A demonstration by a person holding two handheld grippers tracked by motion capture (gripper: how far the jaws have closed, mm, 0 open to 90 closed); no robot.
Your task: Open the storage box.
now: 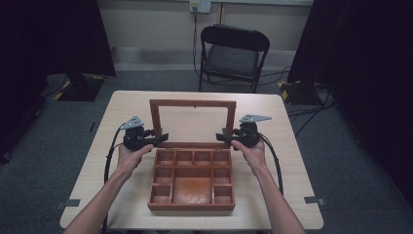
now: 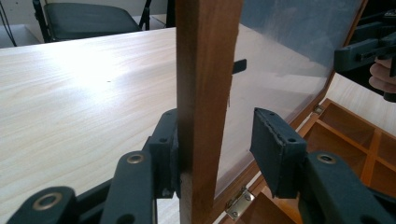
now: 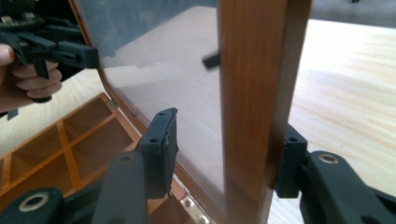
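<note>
A brown wooden box (image 1: 191, 206) with several compartments lies open on the table. Its glass-paned lid (image 1: 193, 103) stands upright at the box's far edge. My left gripper (image 1: 163, 138) straddles the lid's left rail (image 2: 205, 70) just above the hinge (image 2: 239, 201). One pad (image 2: 168, 154) touches the wood and the other (image 2: 275, 144) stands clear, so it is open. My right gripper (image 1: 221, 138) straddles the right rail (image 3: 257, 70) the same way. Its outer pad (image 3: 287, 163) is against the wood, its inner pad (image 3: 161, 144) is apart, and it is open.
The light wooden table (image 1: 126, 112) has bare room behind and beside the box. A black folding chair (image 1: 234, 51) stands beyond the far edge. Dark curtains hang at both sides, and cables run over the floor at the right (image 1: 311, 112).
</note>
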